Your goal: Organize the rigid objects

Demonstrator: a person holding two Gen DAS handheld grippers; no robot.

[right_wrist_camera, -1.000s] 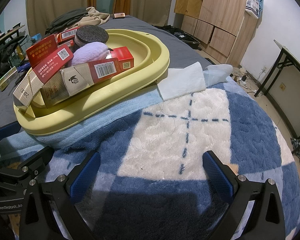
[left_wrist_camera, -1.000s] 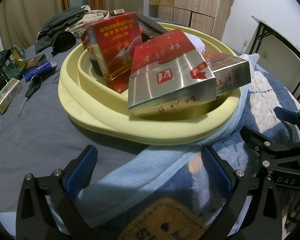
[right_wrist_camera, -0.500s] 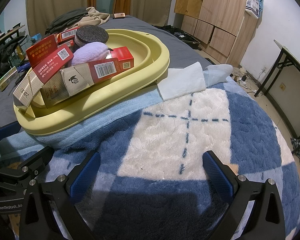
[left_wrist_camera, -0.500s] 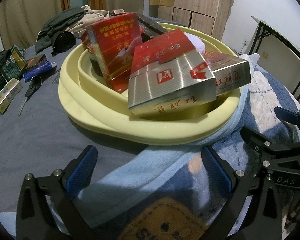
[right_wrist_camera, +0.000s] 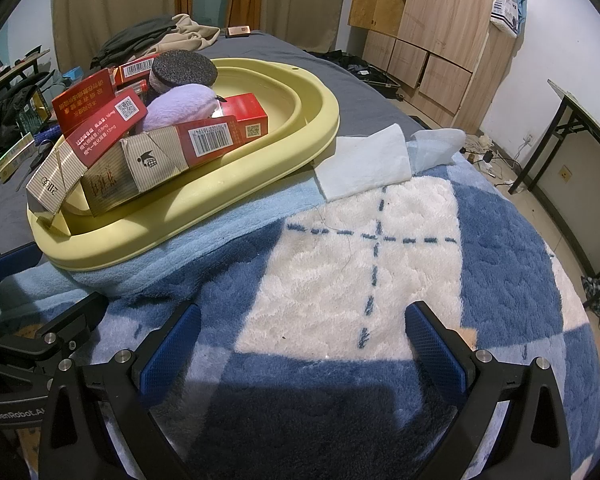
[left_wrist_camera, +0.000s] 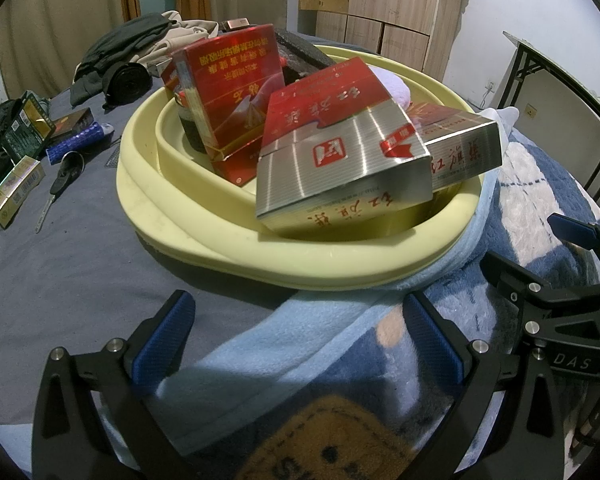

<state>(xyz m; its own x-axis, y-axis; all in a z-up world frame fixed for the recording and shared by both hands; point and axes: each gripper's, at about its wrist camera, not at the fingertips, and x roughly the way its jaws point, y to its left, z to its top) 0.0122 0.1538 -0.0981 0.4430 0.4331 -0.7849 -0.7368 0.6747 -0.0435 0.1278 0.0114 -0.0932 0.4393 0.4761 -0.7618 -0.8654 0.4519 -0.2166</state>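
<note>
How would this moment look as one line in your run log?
left gripper: open, empty | right gripper: open, empty, over blanket | yellow tub: holds boxes | scissors: outside tub

No visible change: both tongs, basin contents unmoved.

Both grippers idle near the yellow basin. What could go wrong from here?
1. The silver-and-red carton lies tilted on the pile, overhanging the yellow basin rim; a nudge may tip it out.
2. The basin sits half on the folded blue blanket, so it is probably unsteady if pressed.
3. The left gripper and right gripper, both open, sit close together and could collide.
</note>
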